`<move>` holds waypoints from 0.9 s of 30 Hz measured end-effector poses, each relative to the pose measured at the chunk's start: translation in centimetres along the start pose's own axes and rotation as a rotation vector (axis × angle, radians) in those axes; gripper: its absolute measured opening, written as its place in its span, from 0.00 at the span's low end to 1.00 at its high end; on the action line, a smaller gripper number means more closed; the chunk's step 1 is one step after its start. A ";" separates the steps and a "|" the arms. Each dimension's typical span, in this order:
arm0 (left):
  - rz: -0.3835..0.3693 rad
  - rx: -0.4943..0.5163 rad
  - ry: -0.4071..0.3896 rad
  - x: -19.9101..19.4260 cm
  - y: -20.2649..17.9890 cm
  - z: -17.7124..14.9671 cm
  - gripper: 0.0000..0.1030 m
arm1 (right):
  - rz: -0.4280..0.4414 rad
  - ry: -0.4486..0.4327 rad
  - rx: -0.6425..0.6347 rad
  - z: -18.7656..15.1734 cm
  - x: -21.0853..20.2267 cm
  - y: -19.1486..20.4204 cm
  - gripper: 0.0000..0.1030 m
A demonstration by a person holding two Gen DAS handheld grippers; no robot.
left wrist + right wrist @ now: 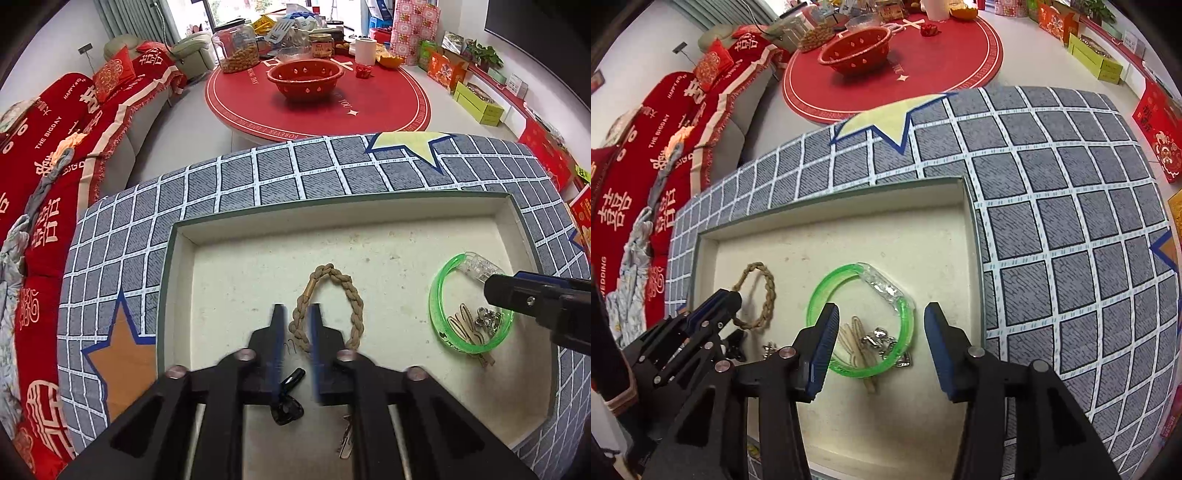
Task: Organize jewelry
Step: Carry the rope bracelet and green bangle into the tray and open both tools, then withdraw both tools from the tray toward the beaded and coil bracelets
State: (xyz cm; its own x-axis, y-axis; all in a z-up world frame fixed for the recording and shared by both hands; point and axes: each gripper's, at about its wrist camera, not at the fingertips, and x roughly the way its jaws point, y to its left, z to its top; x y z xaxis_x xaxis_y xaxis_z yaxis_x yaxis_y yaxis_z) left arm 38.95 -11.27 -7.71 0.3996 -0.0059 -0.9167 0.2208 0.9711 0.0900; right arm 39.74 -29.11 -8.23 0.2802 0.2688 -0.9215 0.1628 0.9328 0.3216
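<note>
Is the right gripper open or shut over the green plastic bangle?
Open. The right gripper has its blue-padded fingers spread wide either side of the green plastic bangle, gripping nothing.

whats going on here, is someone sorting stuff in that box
A person holding a gripper in each hand is working over a shallow cream tray of jewelry on a grey checked cloth. The left gripper has its fingers close together around one side of a braided rope bracelet. The right gripper is open and poised over a green bangle, which lies around some hair clips and small silver pieces. A black clip lies near the tray's front.
</note>
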 end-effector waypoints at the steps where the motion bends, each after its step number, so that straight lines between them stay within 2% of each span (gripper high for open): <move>1: 0.004 -0.009 -0.008 -0.4 0.2 -0.1 0.95 | 0.007 -0.007 0.005 0.0 -0.3 0.1 0.50; 2: 0.011 -0.017 -0.025 -0.7 0.5 -0.2 1.00 | 0.018 -0.015 0.012 -0.1 -0.7 0.1 0.51; 3: 0.021 -0.023 -0.069 -1.7 0.7 -0.4 1.00 | 0.024 -0.020 0.016 -0.2 -1.0 0.1 0.52; 4: 0.021 -0.017 -0.076 -2.0 0.8 -0.4 1.00 | 0.033 -0.027 0.023 -0.3 -1.3 0.1 0.52; 10: 0.033 -0.011 -0.081 -3.6 1.2 -0.8 1.00 | 0.069 -0.046 0.056 -1.7 -3.0 0.2 0.54; 12: 0.029 -0.025 -0.075 -4.2 1.5 -1.3 1.00 | 0.075 -0.052 0.057 -2.3 -3.6 0.3 0.65; 18: 0.027 -0.049 -0.084 -6.2 2.1 -2.8 1.00 | 0.098 -0.081 0.063 -3.9 -5.8 0.5 0.68; 23: 0.002 -0.055 -0.094 -7.9 2.4 -4.4 1.00 | 0.105 -0.103 0.062 -5.4 -7.6 0.8 0.70; 25: -0.020 -0.052 -0.091 -8.7 2.5 -5.4 1.00 | 0.112 -0.111 0.060 -6.1 -8.4 0.9 0.81; 27: -0.054 -0.056 -0.089 -9.3 2.5 -6.2 1.00 | 0.116 -0.125 0.055 -6.9 -9.2 1.1 0.82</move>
State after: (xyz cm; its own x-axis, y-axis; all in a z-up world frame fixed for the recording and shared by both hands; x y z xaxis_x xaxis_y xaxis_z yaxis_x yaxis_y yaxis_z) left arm 30.29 -7.33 -1.35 0.4662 -0.0773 -0.8813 0.1952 0.9806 0.0172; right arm 30.80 -28.87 -0.94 0.4154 0.3389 -0.8442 0.1728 0.8817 0.4390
